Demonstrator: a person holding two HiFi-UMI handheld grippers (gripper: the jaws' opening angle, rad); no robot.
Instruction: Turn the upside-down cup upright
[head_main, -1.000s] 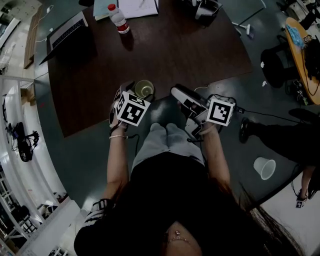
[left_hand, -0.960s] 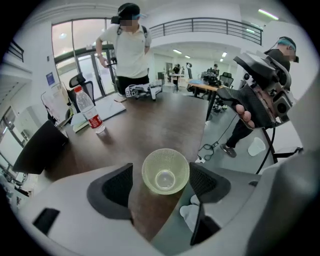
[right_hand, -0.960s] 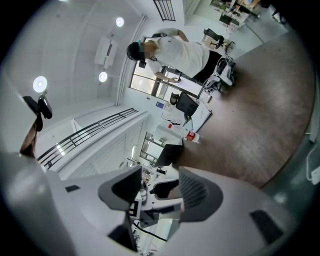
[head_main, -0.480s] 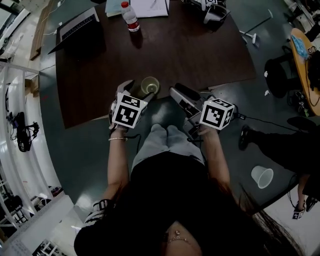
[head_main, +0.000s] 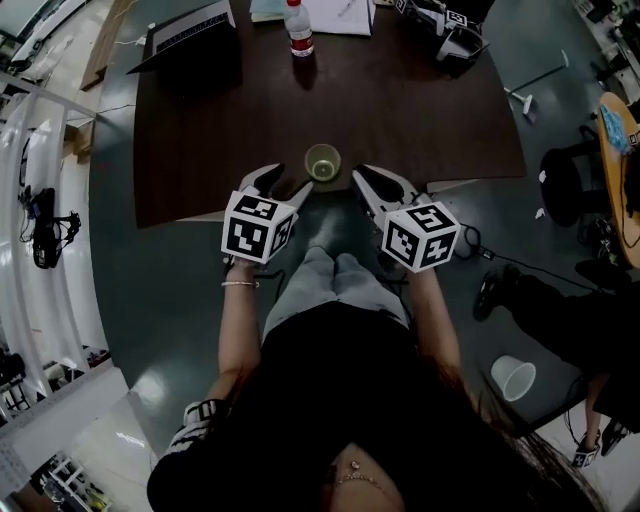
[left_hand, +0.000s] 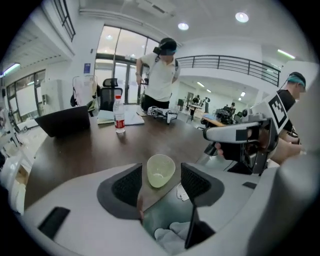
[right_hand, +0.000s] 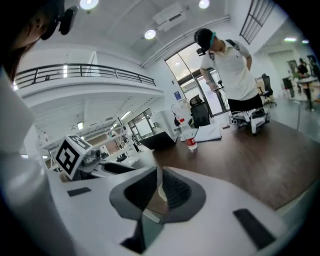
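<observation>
- The cup (head_main: 322, 161) is standing mouth-up on the dark tabletop (head_main: 430, 110), close to its near edge. This is the same spot on the wood as a second ago.
- The left gripper (head_main: 283, 181) is hovering just short of the cup and to its left, without touching it. A second ago its fingers were closer beside the cup.
- The left gripper's fingers are spread and have just been narrowing. In the left gripper view the cup is showing beyond the gap, with clear space to each pad.
- The right gripper (head_main: 362, 174) is hanging over the tabletop's edge just right of the cup, nearer to it than before and apart from it.
- Its fingers have just been closing and are now almost pressed together, pinching nothing. Only a pale sliver of the cup is showing through the slit in the right gripper view. A second ago these fingers were standing wide.
- The right gripper's marker cube is showing a different tilt than in the earlier frames.
- The whole tabletop is sitting further right in the head view than before, and the bottle (head_main: 298, 30) and laptop (head_main: 190, 40) have shifted with it.
</observation>
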